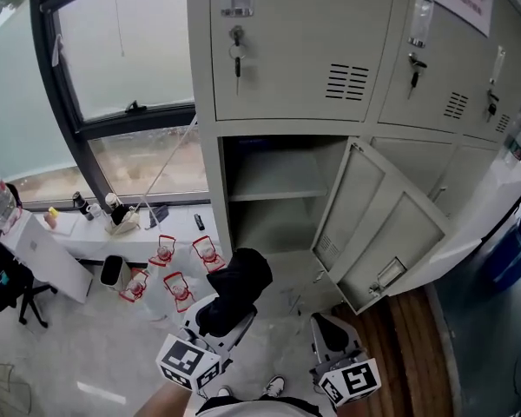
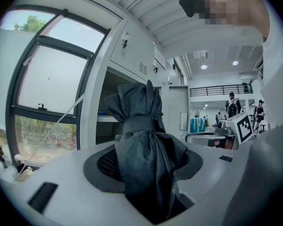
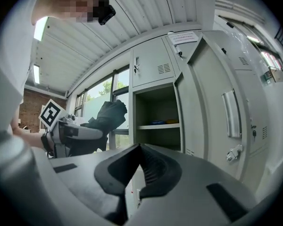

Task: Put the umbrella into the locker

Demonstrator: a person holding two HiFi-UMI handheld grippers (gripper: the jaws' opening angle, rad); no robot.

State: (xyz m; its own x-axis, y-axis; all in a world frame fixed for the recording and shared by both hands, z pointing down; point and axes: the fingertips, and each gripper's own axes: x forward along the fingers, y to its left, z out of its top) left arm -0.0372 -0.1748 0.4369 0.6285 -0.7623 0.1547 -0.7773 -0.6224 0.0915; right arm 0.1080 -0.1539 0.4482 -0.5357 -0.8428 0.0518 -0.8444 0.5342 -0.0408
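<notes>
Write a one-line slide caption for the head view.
Left gripper holds a folded black umbrella in front of the open locker, door swung wide; right gripper empty alongside.

Floor (image 1: 95,354): pale stone-look tile, changing to a wood strip (image 1: 408,320) on the right by the locker (image 1: 210,181). On the tile, just in front of the low window ledge (image 1: 87,243): four red-and-white objects (image 1: 178,272) in a loose cluster, can't tell what they are. Small white bin with a dark top (image 1: 113,270) sits just left of them. Black chair base (image 1: 17,295) is further left. The ledge carries a few small bottles (image 1: 80,204) and a dark flat piece (image 1: 199,221). Shelf (image 1: 278,189) in the open locker compartment: right gripper view shows flat blue and yellow items (image 3: 161,122) lying on it, too small to identify.
</notes>
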